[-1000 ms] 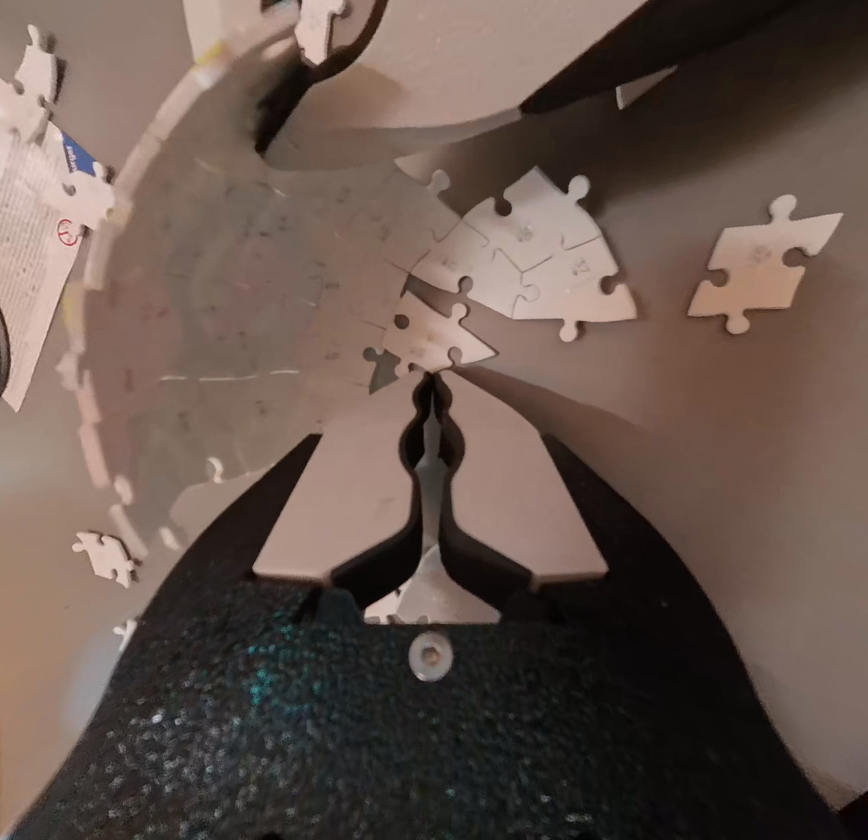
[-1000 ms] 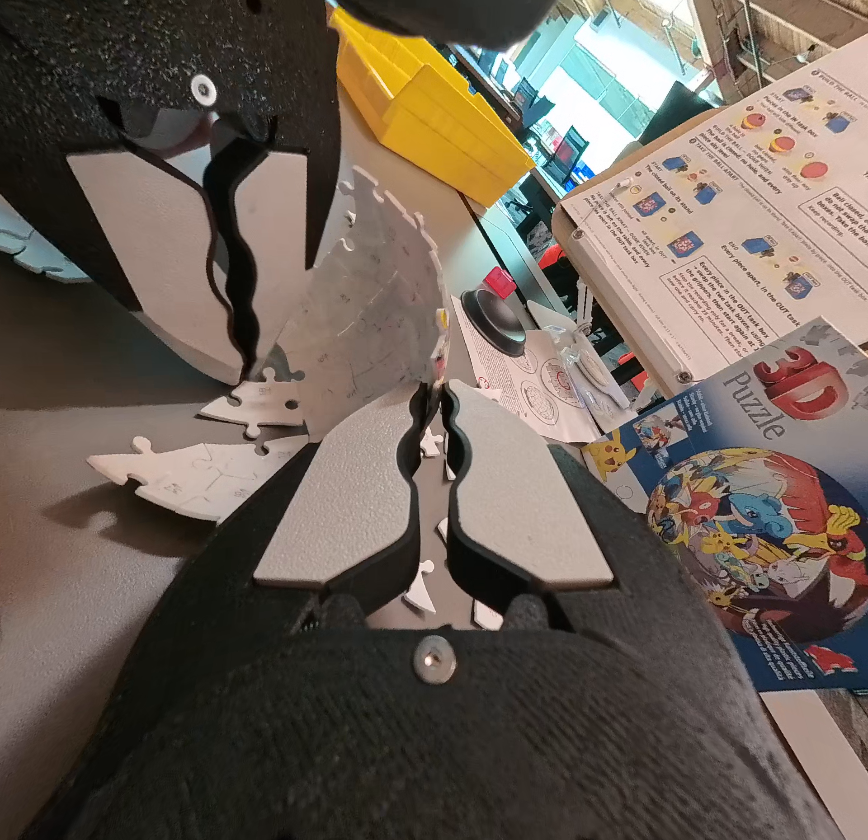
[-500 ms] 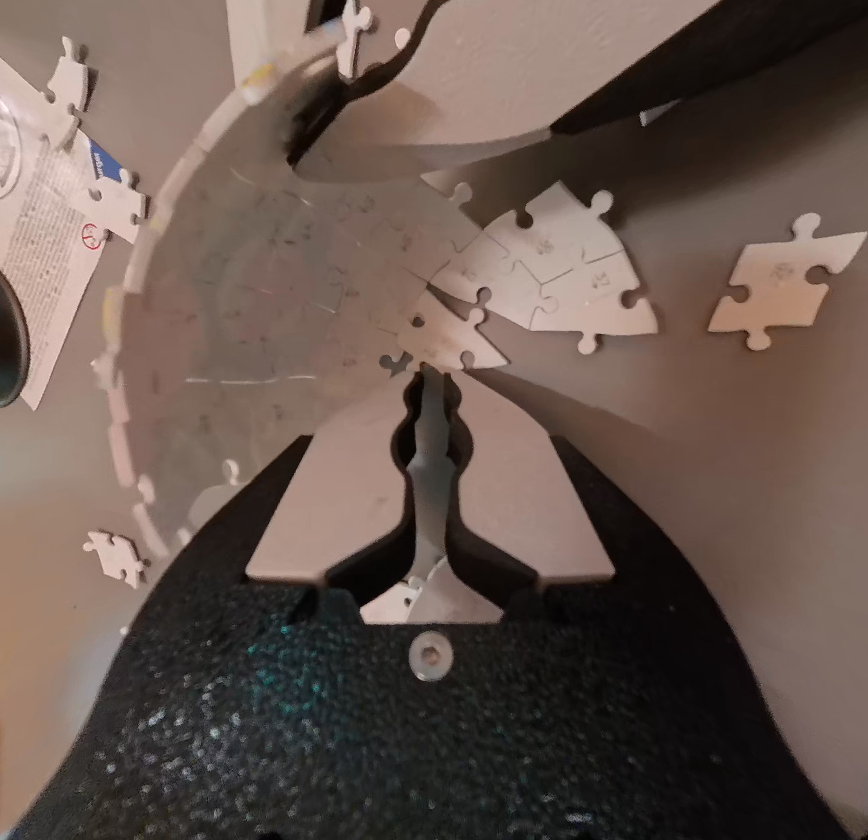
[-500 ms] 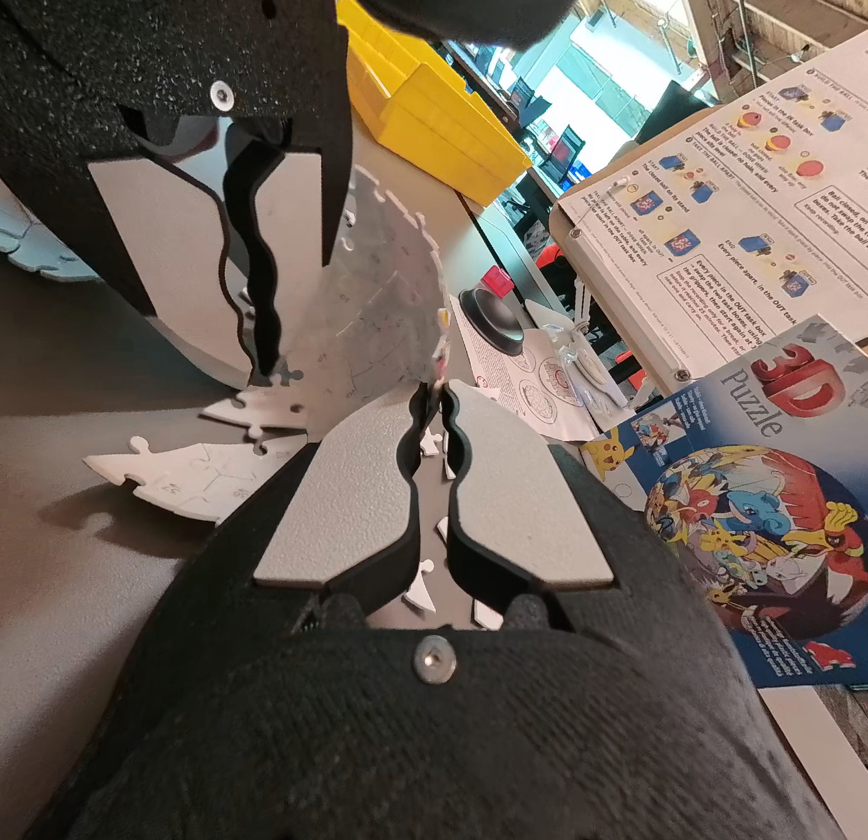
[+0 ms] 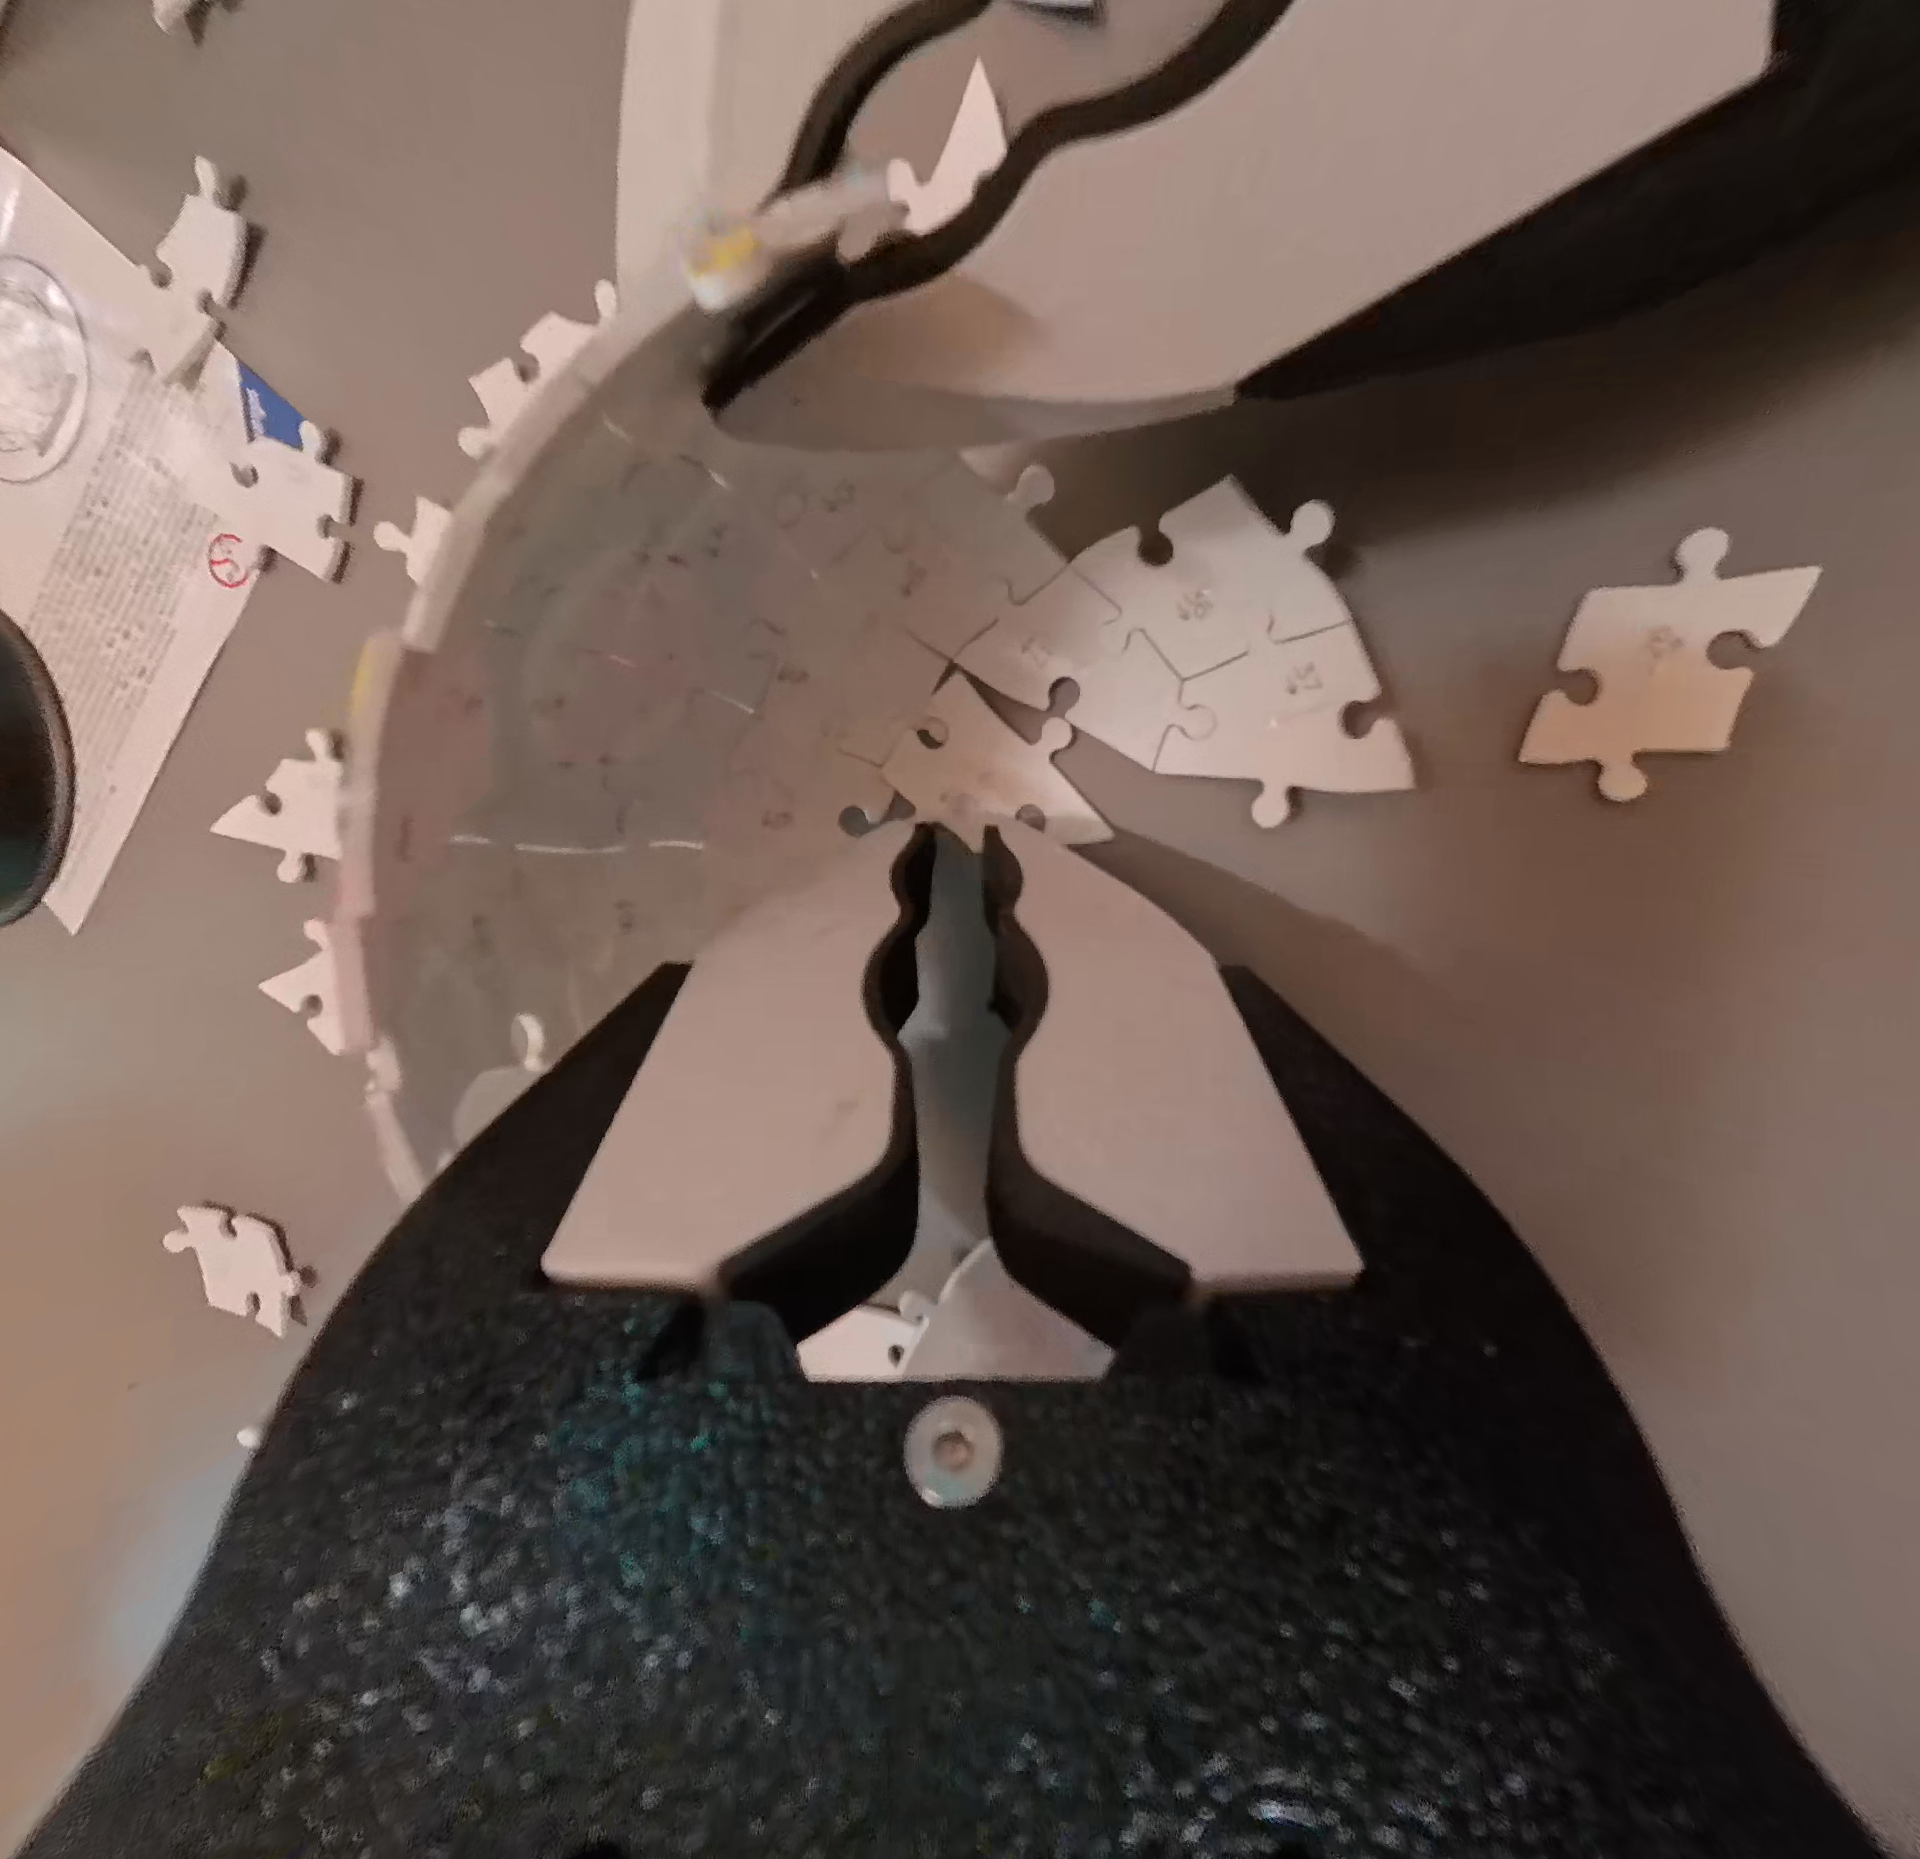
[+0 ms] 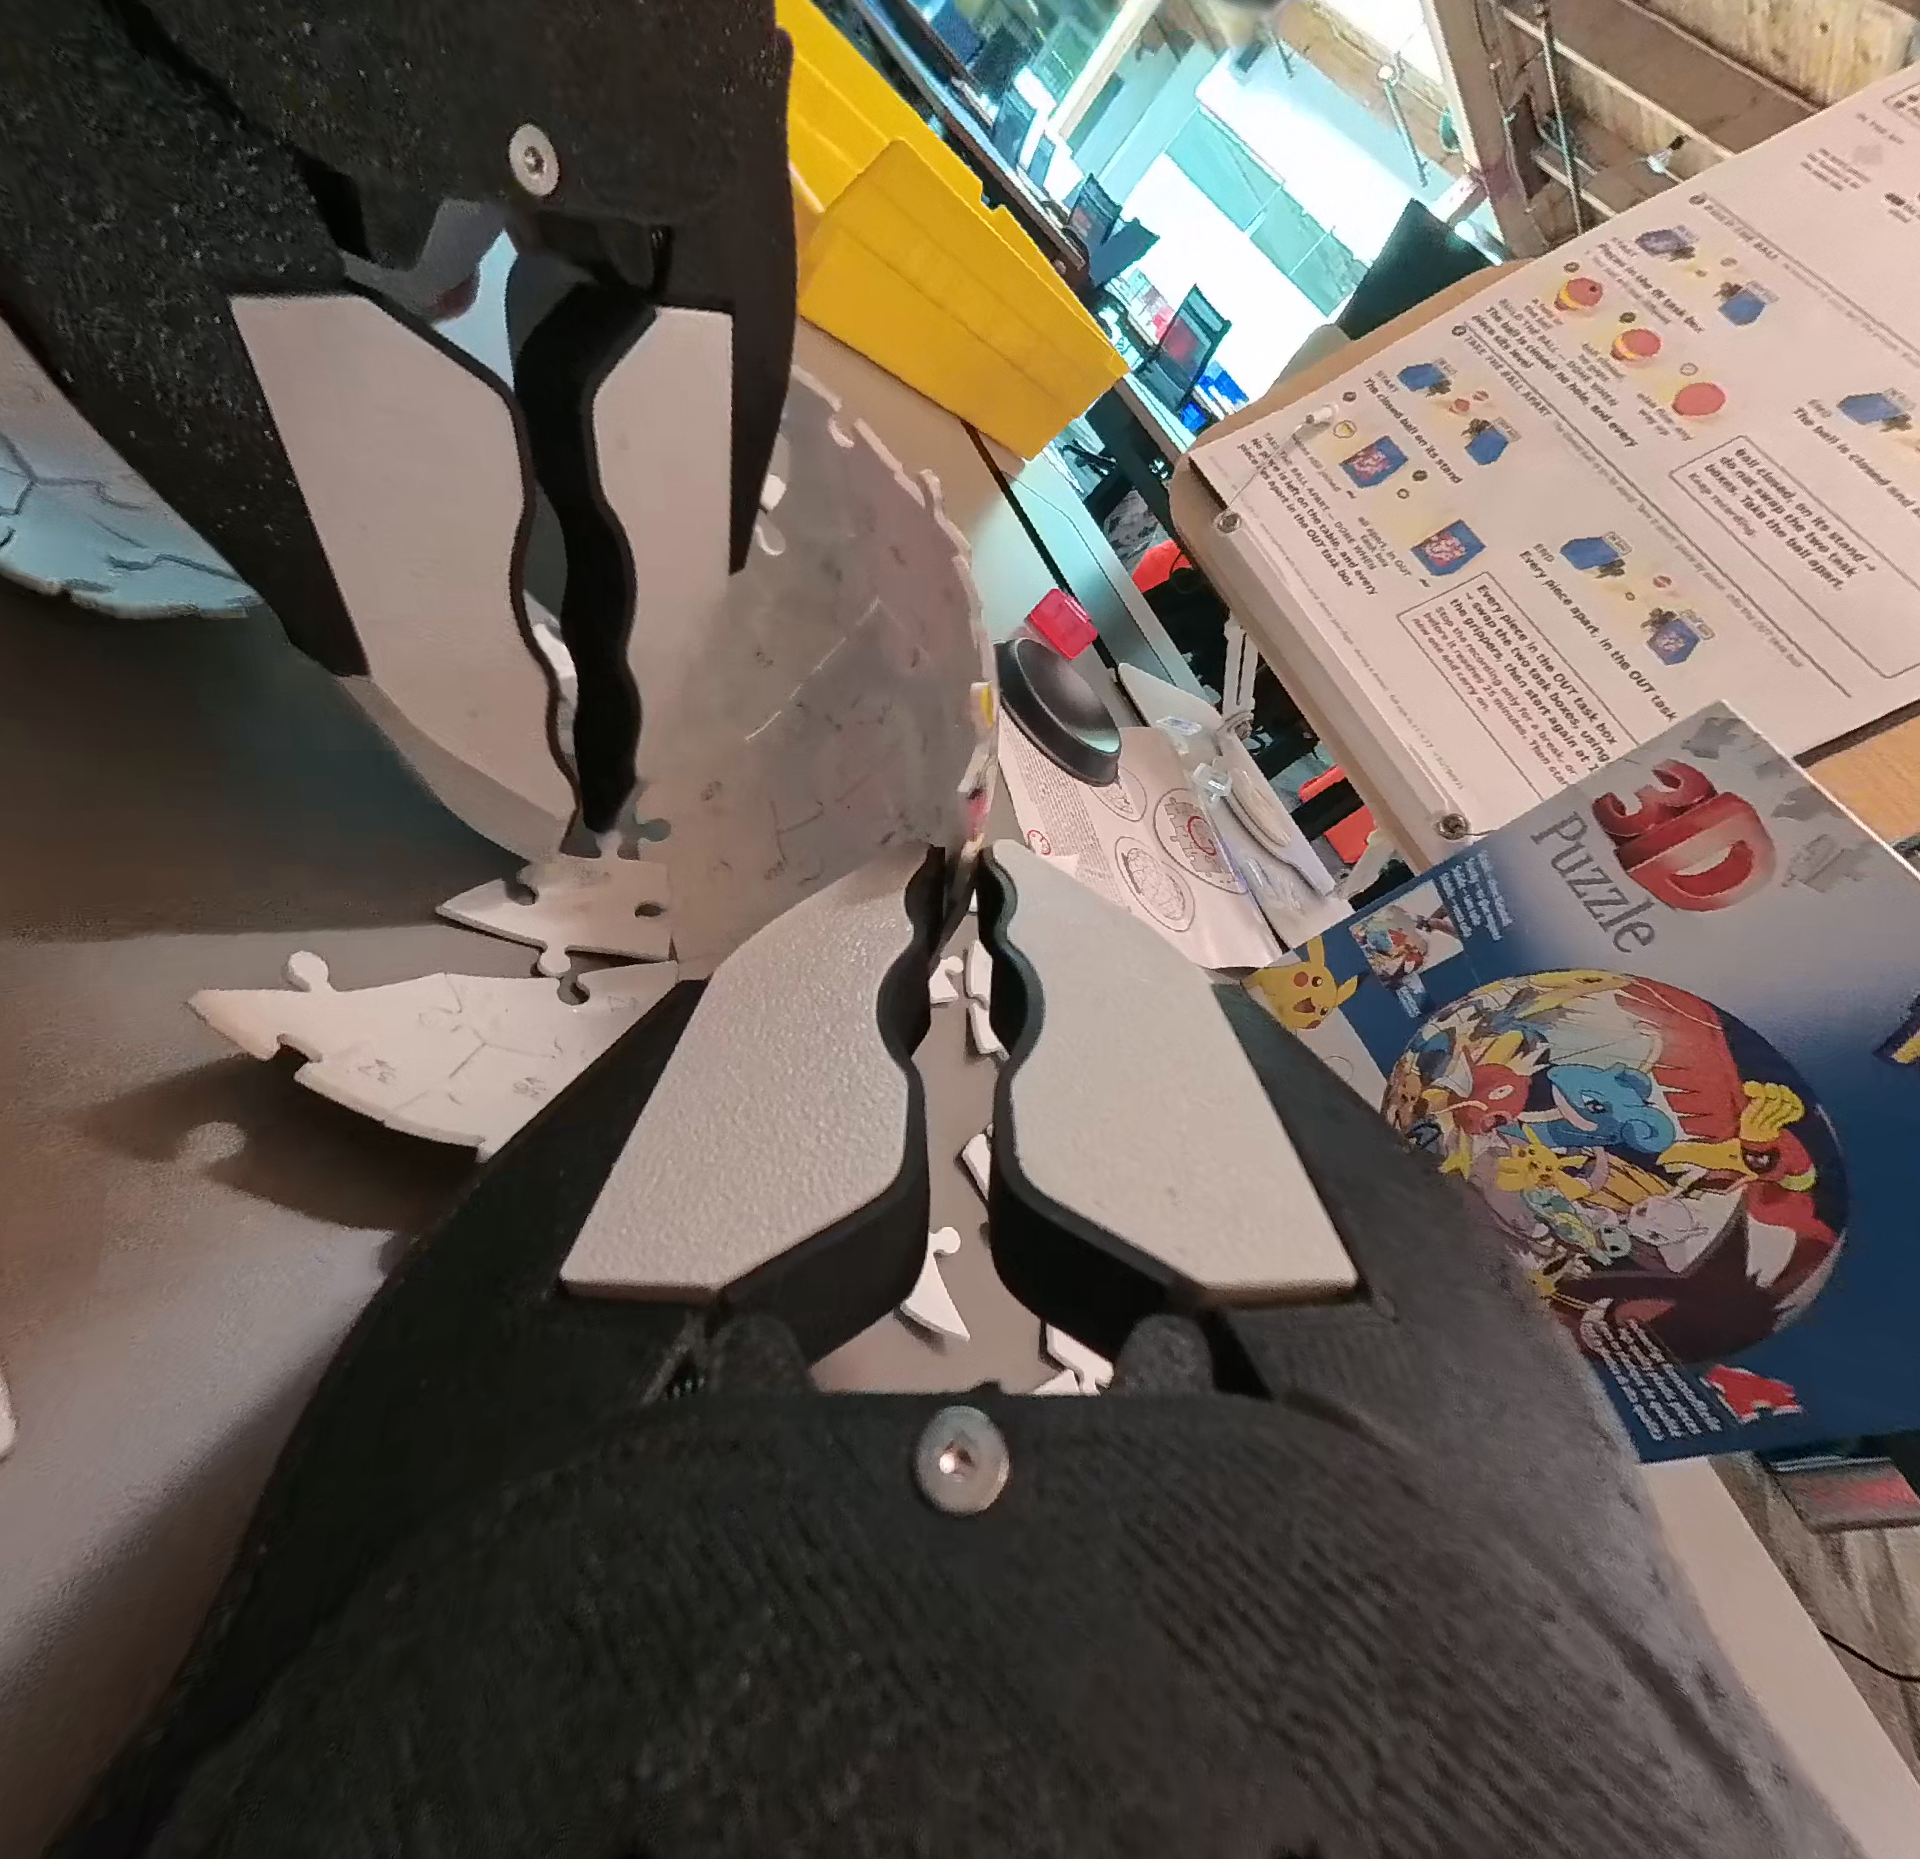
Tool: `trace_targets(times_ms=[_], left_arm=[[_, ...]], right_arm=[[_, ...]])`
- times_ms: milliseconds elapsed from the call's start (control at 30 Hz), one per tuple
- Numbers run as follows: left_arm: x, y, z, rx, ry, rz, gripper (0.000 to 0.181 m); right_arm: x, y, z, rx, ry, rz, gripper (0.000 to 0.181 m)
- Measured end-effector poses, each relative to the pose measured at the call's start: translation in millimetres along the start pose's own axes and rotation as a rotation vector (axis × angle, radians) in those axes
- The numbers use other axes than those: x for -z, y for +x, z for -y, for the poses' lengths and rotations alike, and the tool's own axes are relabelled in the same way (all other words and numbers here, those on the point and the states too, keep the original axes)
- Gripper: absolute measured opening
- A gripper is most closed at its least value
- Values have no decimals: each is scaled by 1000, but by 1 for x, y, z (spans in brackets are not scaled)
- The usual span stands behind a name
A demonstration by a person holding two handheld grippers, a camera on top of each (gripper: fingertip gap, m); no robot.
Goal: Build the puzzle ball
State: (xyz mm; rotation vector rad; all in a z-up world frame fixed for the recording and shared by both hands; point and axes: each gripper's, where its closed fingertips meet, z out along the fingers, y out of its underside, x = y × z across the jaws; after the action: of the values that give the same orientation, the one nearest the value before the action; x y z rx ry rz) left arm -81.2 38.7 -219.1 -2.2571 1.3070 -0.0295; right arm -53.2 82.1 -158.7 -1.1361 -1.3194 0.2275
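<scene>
A curved, half-built puzzle ball shell (image 5: 623, 687) stands on the grey table (image 5: 1558, 1082), its pale inner side facing me. My left gripper (image 5: 951, 843) is shut on the shell's lower edge, next to a triangular piece (image 5: 997, 781). My right gripper (image 6: 951, 864) is shut on the shell's upper rim (image 6: 977, 729). In the left wrist view it reaches in from the top (image 5: 748, 355). In the right wrist view the left gripper (image 6: 597, 822) comes down from the upper left onto the shell (image 6: 852, 666). A joined cluster of pieces (image 5: 1195, 666) lies flat against the shell.
A single loose piece (image 5: 1662, 666) lies to the right, and several more lie left of the shell (image 5: 239, 1269). A leaflet (image 5: 135, 562), a black stand (image 6: 1060, 708), the puzzle box (image 6: 1610, 1082), an instruction board (image 6: 1558, 479) and yellow bins (image 6: 935, 282) surround the work spot.
The two grippers have drawn closer together on the shell. The left gripper has come lower and nearer in the right wrist view. Both stay shut.
</scene>
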Motion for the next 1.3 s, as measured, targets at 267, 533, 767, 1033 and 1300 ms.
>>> trace_targets(times_ms=[267, 533, 767, 1033, 1300], left_arm=[[-6, 3, -5, -3, -38, -13, 2], [-3, 6, 3, 62, 0, -16, 8], [-4, 5, 2, -29, -35, 30, 0], [-5, 14, 3, 27, -38, -10, 0], [-6, 20, 7, 84, -16, -48, 1]], right_arm=[[0, 0, 1, 0, 0, -4, 6], [0, 0, 0, -4, -3, 3, 6], [0, 0, -1, -5, -5, 3, 6], [0, 0, -1, -6, -6, 3, 6], [0, 0, -1, -8, -5, 5, 6]])
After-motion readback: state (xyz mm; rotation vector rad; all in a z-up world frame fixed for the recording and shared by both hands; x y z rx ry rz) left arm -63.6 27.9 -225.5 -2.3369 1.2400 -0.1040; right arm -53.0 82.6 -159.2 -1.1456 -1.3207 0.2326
